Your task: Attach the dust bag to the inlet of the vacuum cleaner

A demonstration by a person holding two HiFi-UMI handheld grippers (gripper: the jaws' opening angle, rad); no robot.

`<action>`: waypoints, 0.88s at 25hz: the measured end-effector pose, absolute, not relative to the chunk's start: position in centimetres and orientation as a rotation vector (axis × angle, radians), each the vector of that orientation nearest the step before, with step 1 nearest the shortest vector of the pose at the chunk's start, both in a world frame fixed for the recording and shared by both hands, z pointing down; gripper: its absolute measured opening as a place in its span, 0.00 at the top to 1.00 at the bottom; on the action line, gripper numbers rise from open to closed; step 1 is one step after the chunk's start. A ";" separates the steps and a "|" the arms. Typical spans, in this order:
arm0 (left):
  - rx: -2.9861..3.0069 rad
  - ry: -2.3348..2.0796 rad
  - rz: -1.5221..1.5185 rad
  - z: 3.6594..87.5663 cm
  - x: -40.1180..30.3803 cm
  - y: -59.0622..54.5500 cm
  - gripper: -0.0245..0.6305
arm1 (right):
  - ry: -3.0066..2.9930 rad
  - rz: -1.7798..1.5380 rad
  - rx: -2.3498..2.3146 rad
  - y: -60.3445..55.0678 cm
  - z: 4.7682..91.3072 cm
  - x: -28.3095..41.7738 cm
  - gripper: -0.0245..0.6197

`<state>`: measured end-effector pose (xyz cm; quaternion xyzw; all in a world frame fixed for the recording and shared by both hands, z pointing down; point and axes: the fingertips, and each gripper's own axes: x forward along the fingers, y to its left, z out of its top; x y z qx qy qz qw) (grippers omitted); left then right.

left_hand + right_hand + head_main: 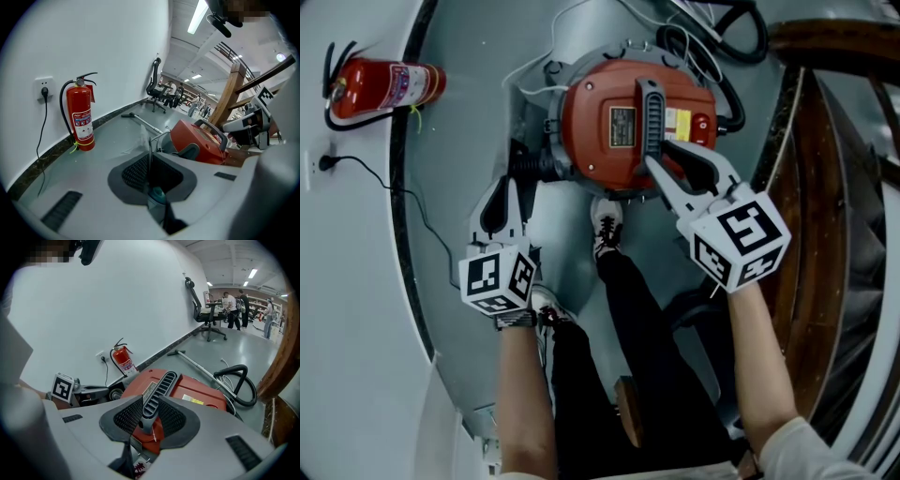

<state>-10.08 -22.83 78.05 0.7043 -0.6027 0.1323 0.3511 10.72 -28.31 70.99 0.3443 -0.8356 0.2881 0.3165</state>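
Note:
The red vacuum cleaner [600, 131] stands on the floor in front of me, its black ribbed handle [650, 112] on top. My right gripper [659, 153] is shut on the near end of that handle [157, 390], one pad on each side. My left gripper [508, 187] hangs lower left, close to a black fitting [525, 164] on the vacuum's side. In the left gripper view its pads [136, 173] are shut on a thin flat piece seen edge-on. A pale bit showing above them looks like the dust bag [143, 133].
A red fire extinguisher [384, 86] stands by the wall at the left, near a socket with a cord [323, 161]. A black hose [722, 37] and a metal wand [197, 364] lie beyond the vacuum. Wooden stairs [825, 187] rise at the right. A person's legs and shoe [607, 230] are just below the vacuum.

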 end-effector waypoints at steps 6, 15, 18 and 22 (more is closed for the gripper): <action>1.845 -1.488 0.330 78.0 -9.8 -23.0 0.93 | -2.229 0.790 0.875 -28.3 71.0 10.6 0.78; 1.842 -1.409 0.257 78.0 -9.5 -23.1 0.92 | -2.242 0.765 0.868 -28.2 70.9 10.6 0.78; 1.837 -1.397 0.238 78.0 -9.5 -23.0 0.92 | -2.239 0.744 0.867 -28.3 70.9 10.6 0.78; 1.798 -1.405 0.206 78.1 -9.4 -22.9 0.92 | -2.243 0.765 0.880 -28.4 70.9 10.7 0.79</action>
